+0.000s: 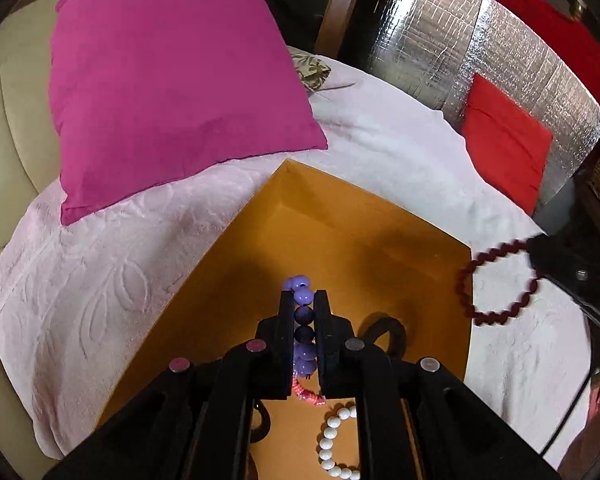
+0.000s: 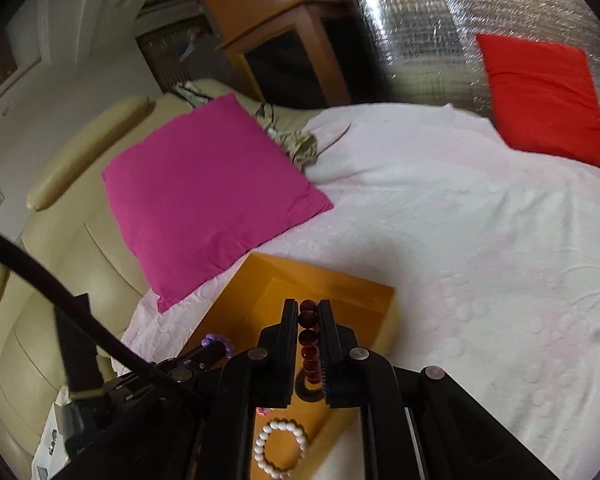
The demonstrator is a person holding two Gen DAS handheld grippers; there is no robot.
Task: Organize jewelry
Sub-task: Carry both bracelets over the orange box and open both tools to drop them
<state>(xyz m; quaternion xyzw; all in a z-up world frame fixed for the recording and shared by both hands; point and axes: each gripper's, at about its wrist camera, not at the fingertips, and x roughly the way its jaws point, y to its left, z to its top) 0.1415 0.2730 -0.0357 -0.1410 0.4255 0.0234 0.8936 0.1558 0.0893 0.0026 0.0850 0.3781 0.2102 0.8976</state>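
My left gripper [image 1: 303, 300] is shut on a purple bead bracelet [image 1: 302, 322], held above the open orange box [image 1: 340, 216]. My right gripper [image 2: 308, 309] is shut on a dark red bead bracelet [image 2: 309, 338], also over the orange box [image 2: 364, 292]. In the left wrist view that dark red bracelet [image 1: 496, 280] hangs as a ring from the right gripper [image 1: 530, 254], just past the box's right edge. Inside the box lie a white bead bracelet [image 1: 332, 440], a small pink piece [image 1: 306, 394] and a black ring [image 1: 384, 330]. The white bracelet [image 2: 280, 446] also shows in the right wrist view.
The box rests on a pale pink embossed blanket [image 1: 100, 280] spread over a cream sofa [image 2: 60, 280]. A magenta cushion [image 1: 172, 84] lies behind the box on the left and a red cushion [image 1: 504, 152] at the back right against silver foil. A black cable [image 2: 40, 272] crosses the lower left.
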